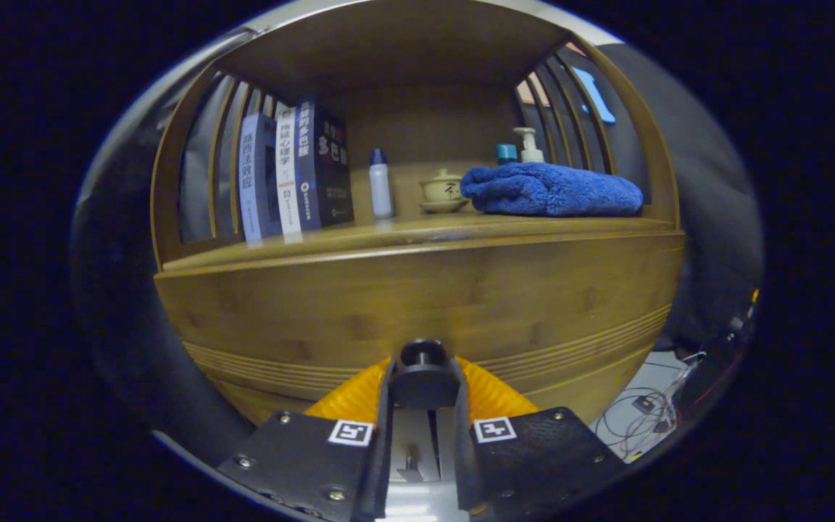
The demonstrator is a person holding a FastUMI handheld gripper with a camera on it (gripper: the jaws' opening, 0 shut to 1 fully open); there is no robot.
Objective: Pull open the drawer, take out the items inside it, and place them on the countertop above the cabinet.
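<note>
I have the drawer knob point(423, 355) pinched between the fingers of the gripper point(423, 388), low on the wooden drawer front point(417, 304), so the opening step is in hand. Next calls for a straight pull toward me (towel point(554, 190), teacup point(442, 191) and books point(294, 174) sit on the countertop point(359, 235) above).

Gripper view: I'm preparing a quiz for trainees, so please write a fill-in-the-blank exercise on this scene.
1. The gripper has its fingers closed on the drawer's dark round ____.
2. The folded towel on the countertop is ____ in colour.
3. The upright books stand beside a small white ____.
4. The drawer front is made of ____.

Missing words: knob; blue; bottle; wood
</note>
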